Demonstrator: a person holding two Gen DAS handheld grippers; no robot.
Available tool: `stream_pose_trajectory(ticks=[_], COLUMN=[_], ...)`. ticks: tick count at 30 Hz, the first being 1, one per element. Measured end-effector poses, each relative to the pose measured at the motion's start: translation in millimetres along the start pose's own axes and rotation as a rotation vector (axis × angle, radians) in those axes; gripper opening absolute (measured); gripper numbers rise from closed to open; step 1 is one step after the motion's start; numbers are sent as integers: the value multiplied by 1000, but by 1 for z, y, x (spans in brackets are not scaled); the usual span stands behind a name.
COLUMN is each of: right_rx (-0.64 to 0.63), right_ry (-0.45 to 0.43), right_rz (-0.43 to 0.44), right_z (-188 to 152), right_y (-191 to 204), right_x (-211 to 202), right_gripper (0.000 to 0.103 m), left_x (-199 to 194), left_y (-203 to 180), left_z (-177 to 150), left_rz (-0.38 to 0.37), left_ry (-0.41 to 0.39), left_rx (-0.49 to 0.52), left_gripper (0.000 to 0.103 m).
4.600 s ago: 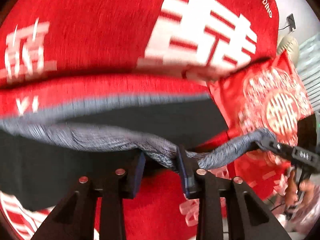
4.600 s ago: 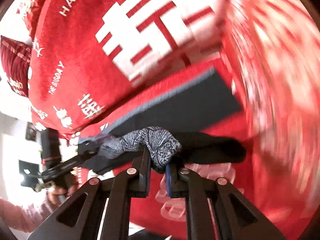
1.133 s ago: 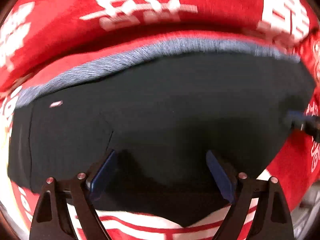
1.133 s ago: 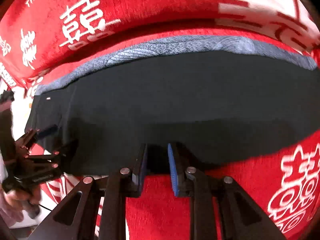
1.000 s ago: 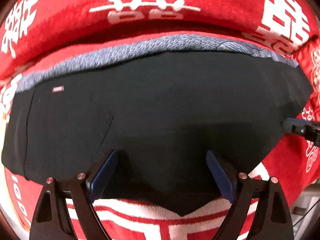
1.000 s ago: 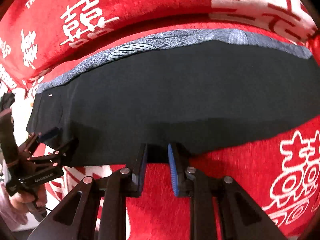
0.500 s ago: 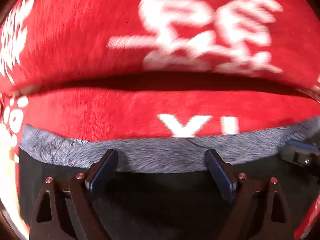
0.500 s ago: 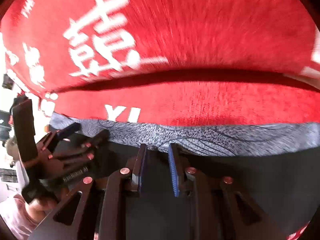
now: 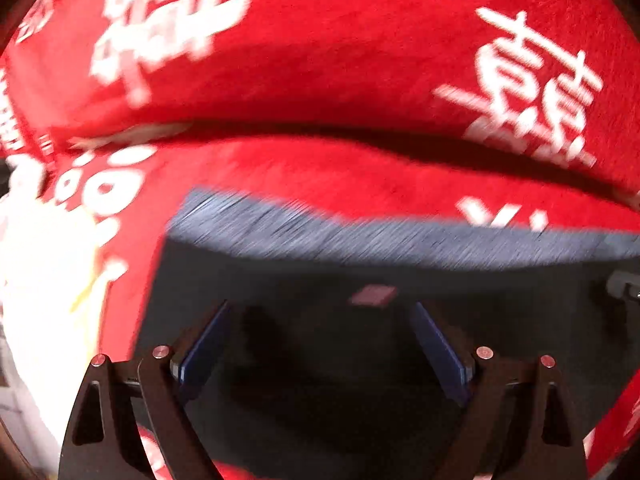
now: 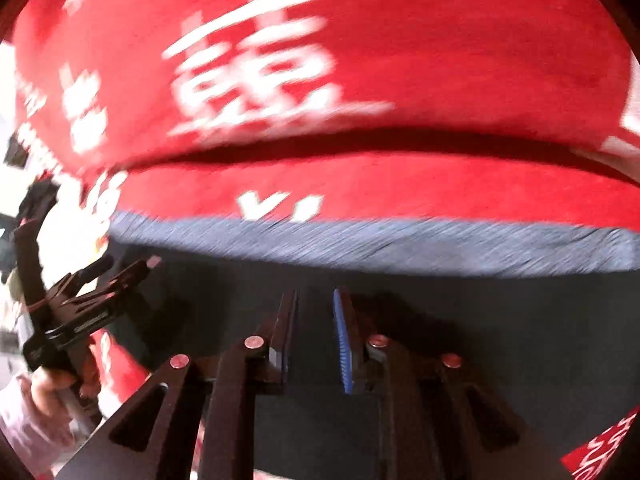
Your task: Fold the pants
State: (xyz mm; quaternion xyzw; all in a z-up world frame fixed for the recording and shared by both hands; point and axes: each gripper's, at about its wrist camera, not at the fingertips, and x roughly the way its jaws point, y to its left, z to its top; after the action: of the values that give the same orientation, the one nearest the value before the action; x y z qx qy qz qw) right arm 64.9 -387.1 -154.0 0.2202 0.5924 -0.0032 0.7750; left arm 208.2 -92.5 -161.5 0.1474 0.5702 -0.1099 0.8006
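The black pants point(image 9: 340, 360) lie folded flat on a red blanket, with a grey heathered waistband point(image 9: 360, 236) along the far edge and a small pink label point(image 9: 374, 295). My left gripper point(image 9: 320, 320) is wide open and empty, just above the pants near their left end. My right gripper point(image 10: 314, 312) hovers over the pants point(image 10: 500, 340) with a narrow gap between its jaws and nothing between them. The grey waistband point(image 10: 360, 244) lies just beyond it. The left gripper point(image 10: 120, 276) also shows at the left of the right wrist view. Both views are motion-blurred.
A red blanket with white characters point(image 9: 360, 80) covers the surface and rises in a fold behind the pants point(image 10: 400, 60). A bright white area point(image 9: 36, 280) lies off the blanket's left edge. The person's hand point(image 10: 52, 388) holds the left gripper.
Earlier both grippers held the grey waistband bunched up; the pants now lie flat and both grippers are empty. In the last half second both have shifted left along the waistband.
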Motion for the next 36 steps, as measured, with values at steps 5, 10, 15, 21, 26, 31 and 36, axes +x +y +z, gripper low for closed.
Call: stream_pose_trajectory(ticks=[5,10,15,21,26,31,36], right_rx=[-148,-311,-326,-455,-484,-419,-332], right_ry=[68,74,120,261,255,198,145], right_rz=[109,159,246,138,88,78,53], right_z=[-13,19,64,81,75,76,54], right_y=[61,118,172,235,256,240,184], right_x=[22,39,81,161,173,148,85], right_gripper=[27,43,44,9,1,9,64], left_x=[14,26,25,19,19,15,-6], left_y=[24,33,41,40,44,37,10], left_z=[-35,-53,-55,-60,-66,-57,-48], left_rz=[54,3,-50,-78,-92,-54,-16], left_ry=[69,29,-7,-43,-57,-3,60], left_rx=[-73,-87,-98,-65,-61,-10,82], left_gripper=[91,92,92,92,93,93,93])
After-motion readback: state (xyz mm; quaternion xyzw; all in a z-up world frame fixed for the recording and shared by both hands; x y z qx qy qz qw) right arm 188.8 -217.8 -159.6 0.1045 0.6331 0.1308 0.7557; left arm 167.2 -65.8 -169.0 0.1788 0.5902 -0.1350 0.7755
